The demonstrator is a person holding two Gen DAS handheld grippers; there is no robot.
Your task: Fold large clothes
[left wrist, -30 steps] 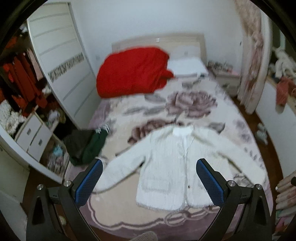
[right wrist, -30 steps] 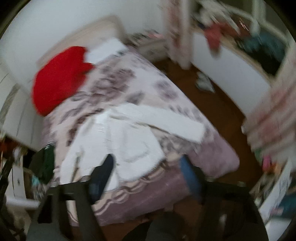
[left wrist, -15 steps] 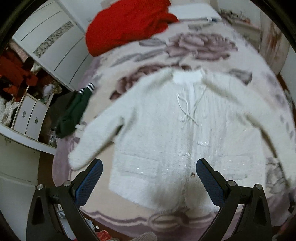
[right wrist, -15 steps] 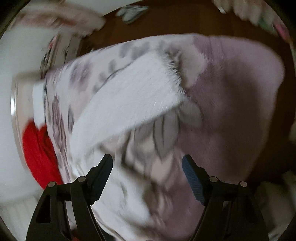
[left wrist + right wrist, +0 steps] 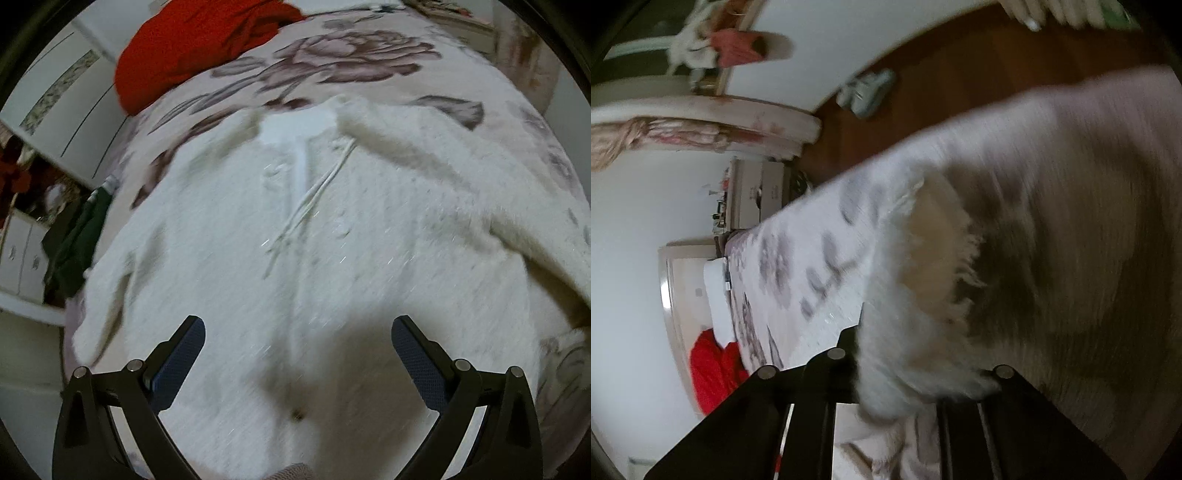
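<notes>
A white fluffy cardigan [image 5: 295, 229] lies flat on the bed [image 5: 369, 66], front side up, on a pale blanket with a big flower pattern. Its collar points to the far end of the bed and its hem is near the camera. Two thin white cords [image 5: 314, 199] lie across its chest, and a small dark button [image 5: 296, 416] shows near the hem. One sleeve [image 5: 461, 206] goes out to the right side of the picture, the other sleeve [image 5: 107, 280] goes to the left and down. The left hand-held gripper [image 5: 297, 354] hangs over the lower part of the cardigan with its jaws wide apart; the blue pads [image 5: 177, 365] press on nothing, and the white fabric is only seen between them. Behind the cardigan a red cloth [image 5: 199, 48] is heaped at the head of the bed, and a dark green garment [image 5: 74, 251] hangs at the left edge of the bed, beside white drawers [image 5: 18, 254]. In the right wrist view the picture is rolled sideways and blurred. The right hand-held gripper [image 5: 886, 373] is closing its jaws, and the fringed end of a white sleeve [image 5: 923, 277] is between them, bunched over the black frame. The fingertips are covered by the fluffy fabric. Beyond it are the flowered blanket, the wooden floor [image 5: 960, 92] and a pair of light slippers [image 5: 868, 90].
</notes>
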